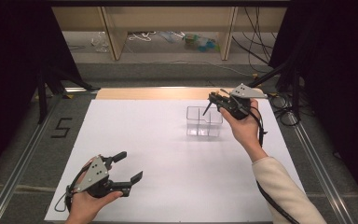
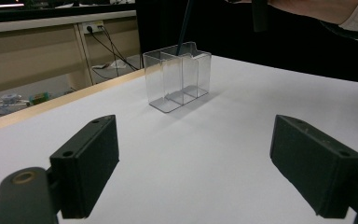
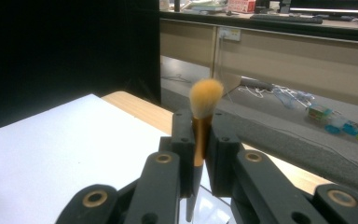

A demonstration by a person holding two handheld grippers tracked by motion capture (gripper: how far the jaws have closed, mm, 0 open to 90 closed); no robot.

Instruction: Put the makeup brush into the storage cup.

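Two grippers are mine to mind. My right gripper [image 1: 220,100], right of centre in the high view, is clenched on a makeup brush [image 3: 202,122], bristles up, with the handle pointing down over the clear organizer [image 1: 204,121]. In the left gripper view the dark handle's tip seems to dip into a rear compartment. I judge insertion begun; lowering and letting go remain. My left gripper [image 1: 126,166], lower left, hangs wide apart, holding nothing.

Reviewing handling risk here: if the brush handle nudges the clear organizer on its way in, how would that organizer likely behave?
The clear organizer looks thin-walled and empty, so probably light and apt to slide on the smooth white table. It stands tall on a narrow base, so the brush in the right gripper might tip it.
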